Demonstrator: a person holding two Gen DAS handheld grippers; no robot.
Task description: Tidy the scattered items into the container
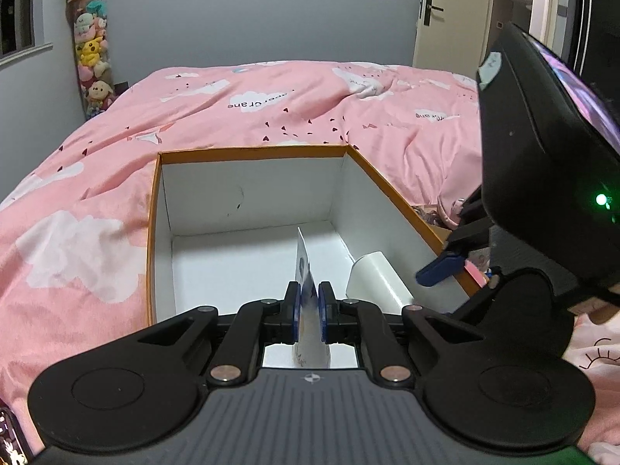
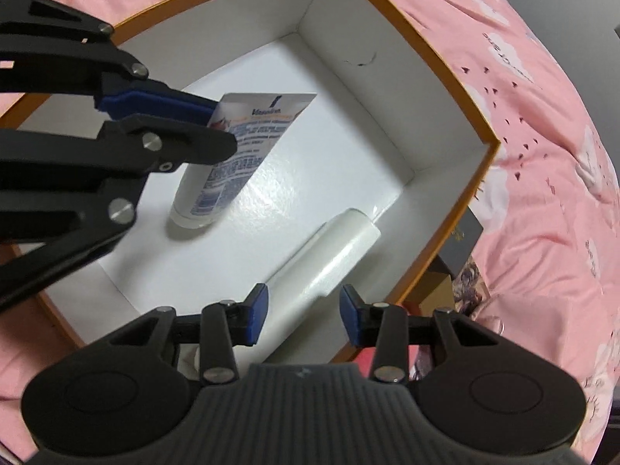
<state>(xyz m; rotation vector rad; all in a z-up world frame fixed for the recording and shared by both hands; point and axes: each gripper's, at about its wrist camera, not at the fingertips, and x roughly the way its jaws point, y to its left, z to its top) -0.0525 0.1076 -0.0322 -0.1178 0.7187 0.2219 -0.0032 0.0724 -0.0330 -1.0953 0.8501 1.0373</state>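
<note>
The left claw (image 2: 217, 131) is clenched on the flat crimped end of a lotion tube (image 2: 240, 147), which is held cap-down inside the orange-rimmed box (image 2: 457, 89) standing on the pink bed (image 1: 271, 108). In the right wrist view the cap appears to rest on, or hang just above, the white floor of the box; which of the two cannot be told. The right claw (image 2: 304, 316) is released, with its pads spread on either side of a white cylinder (image 2: 333, 252) that lies on the box floor along the near wall; no pad is seen pressing on it.

Several risks are judged from this position. If the tube is let go while upright, it is likely to topple, and it could roll against the cylinder. Because only the thin crimp is pinched, the tube may swing or slip out askew if the claw is tilted. The right claw hangs low over the rim, so the wall could be caught and the light box dragged across the soft bedding if that claw is drawn away sideways. The two claws are close together above the box, and a collision is possible. A dark box (image 2: 461, 244) and other small items remain outside, beside the container, so the tidying is judged unfinished.
</note>
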